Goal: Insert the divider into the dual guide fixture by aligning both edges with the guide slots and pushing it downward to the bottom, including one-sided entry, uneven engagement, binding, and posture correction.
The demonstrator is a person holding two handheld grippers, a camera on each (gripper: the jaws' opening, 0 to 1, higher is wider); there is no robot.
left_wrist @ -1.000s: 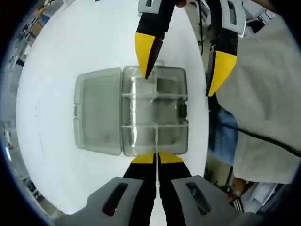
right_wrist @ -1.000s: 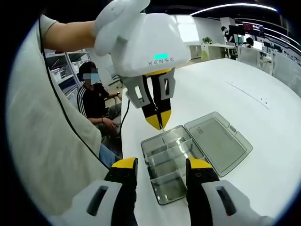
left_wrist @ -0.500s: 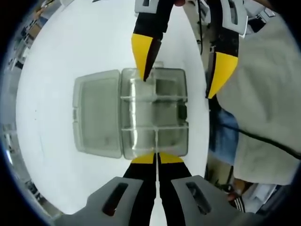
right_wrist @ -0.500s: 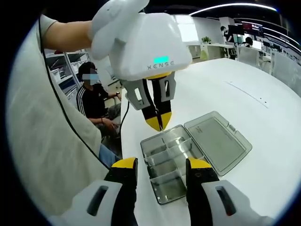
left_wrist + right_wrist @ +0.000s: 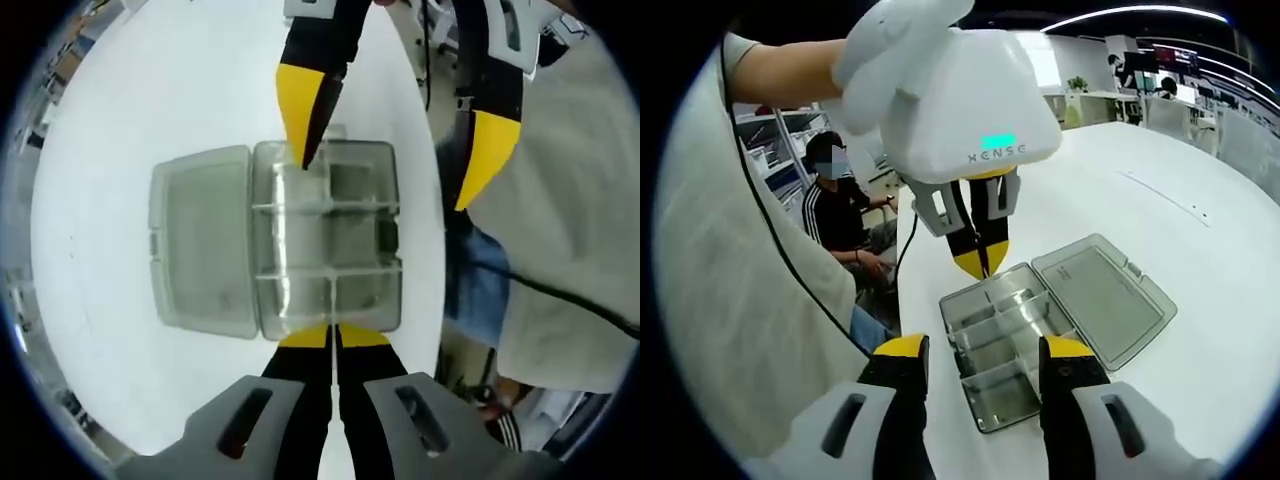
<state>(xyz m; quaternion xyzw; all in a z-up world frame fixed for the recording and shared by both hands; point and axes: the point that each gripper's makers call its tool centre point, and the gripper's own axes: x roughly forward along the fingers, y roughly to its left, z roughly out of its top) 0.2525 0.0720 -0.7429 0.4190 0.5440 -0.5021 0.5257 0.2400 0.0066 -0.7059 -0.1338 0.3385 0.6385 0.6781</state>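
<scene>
- The clear compartment box (image 5: 328, 245) sits mid-frame in the left gripper view, on the white table (image 5: 120, 120), its lid (image 5: 200, 240) folded open to the left; in the right gripper view it lies low and centre.
- The left gripper (image 5: 332, 338) has its yellow tips pressed together at the box's near edge, bottom centre of its own view; they seem to pinch a thin clear divider (image 5: 331, 290), though it is too transparent to be sure.
- The right gripper (image 5: 978, 355) stands wide open with nothing between its jaws; in the left gripper view, one tip touches down at the box's far end, upper centre.
- My read: this is the seating step, both ends being minded; next calls for even downward pressure, keeping the divider square so neither side binds.
</scene>
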